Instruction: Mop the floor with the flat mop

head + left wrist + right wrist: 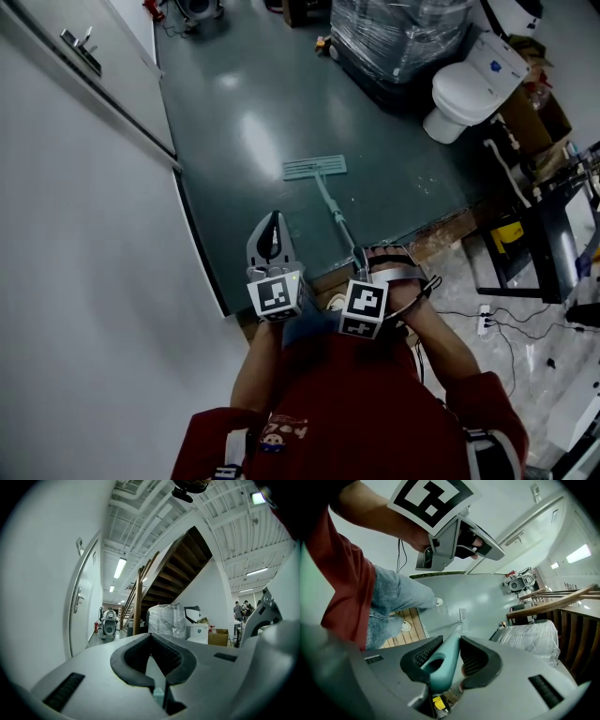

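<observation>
The flat mop's pale head (315, 168) lies flat on the grey-green floor (244, 112). Its thin handle (337, 220) slants back toward me. My right gripper (375, 265) is shut on the top of that handle. In the right gripper view the teal grip end (446, 660) sits clamped between the right gripper's (457, 644) dark pads, with the mop head (462, 614) small on the floor beyond. My left gripper (272, 225) hovers just left of the handle, apart from it, jaws together and holding nothing. The left gripper (151, 637) points level down the hall.
A white wall with a door and its handle (80, 47) runs along the left. A plastic-wrapped pallet (398, 33) and a white toilet-like fixture (469, 94) stand at the far right. A black frame (525, 234), cables (487, 319) and a wooden edge strip (441, 234) lie to the right.
</observation>
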`<state>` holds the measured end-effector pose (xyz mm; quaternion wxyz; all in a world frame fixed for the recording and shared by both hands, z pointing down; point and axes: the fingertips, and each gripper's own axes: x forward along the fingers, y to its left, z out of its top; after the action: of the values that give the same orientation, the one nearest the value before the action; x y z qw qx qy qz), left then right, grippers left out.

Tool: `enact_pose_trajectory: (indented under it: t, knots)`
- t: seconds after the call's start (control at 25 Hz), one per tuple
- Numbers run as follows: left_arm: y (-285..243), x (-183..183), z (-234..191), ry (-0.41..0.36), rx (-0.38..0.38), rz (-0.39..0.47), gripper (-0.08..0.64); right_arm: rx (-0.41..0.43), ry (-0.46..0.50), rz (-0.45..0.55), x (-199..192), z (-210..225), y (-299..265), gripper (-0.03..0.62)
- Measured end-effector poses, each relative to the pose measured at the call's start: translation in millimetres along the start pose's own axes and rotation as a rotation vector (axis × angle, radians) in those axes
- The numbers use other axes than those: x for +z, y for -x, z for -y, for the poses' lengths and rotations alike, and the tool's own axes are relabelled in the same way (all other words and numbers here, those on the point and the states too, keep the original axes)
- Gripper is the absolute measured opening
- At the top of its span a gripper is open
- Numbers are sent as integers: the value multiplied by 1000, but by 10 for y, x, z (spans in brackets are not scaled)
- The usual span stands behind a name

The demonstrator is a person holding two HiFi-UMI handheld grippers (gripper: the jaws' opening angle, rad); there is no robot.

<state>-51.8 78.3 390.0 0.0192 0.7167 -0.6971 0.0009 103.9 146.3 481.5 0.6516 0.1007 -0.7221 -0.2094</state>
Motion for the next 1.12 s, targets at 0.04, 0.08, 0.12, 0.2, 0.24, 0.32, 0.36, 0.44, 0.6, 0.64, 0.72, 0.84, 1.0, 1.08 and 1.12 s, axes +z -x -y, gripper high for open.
enact_pose_trajectory:
  t: [0.04,0.08,0.12,0.2,0.24,0.32,0.36,0.44,0.6,0.64,0.72,0.84,1.0,1.08,1.12]
  knots:
    - [1,-9,0,4,3,0,15,0,0,1,5,-5,-5,124]
    - [0,-17,0,6,6,2,15,0,-2,2,7,-7,-11,124]
    - [-5,-27,2,8,8,1,15,0,-7,3,7,-6,-19,124]
    - [-18,-57,8,10,8,-5,15,1,-22,10,7,3,-32,124]
    - [-24,-57,13,9,8,-8,15,1,-28,12,7,9,-34,124]
    - [-40,-31,19,4,7,-8,15,1,-29,14,10,36,-30,124]
    - [-47,-8,14,3,10,-4,15,1,-29,14,15,54,-30,124]
    - [-54,20,3,7,15,9,15,0,-31,15,26,84,-45,124]
    - [-64,0,-20,5,15,9,15,-9,-27,9,46,88,-123,124]
    - [-71,16,-31,4,16,10,15,-10,-27,8,57,96,-135,124]
    - [-88,63,-49,8,18,9,15,-12,-27,6,79,124,-149,124]
    - [-103,57,-64,10,14,9,15,-14,-28,5,95,156,-189,124]
    - [-151,-10,-91,9,19,-2,15,-18,-29,4,102,231,-259,124]
    - [-198,11,-102,9,12,-7,15,-20,-29,4,121,281,-293,124]
    - [-221,38,-106,6,9,-6,15,-21,-32,4,128,309,-310,124]
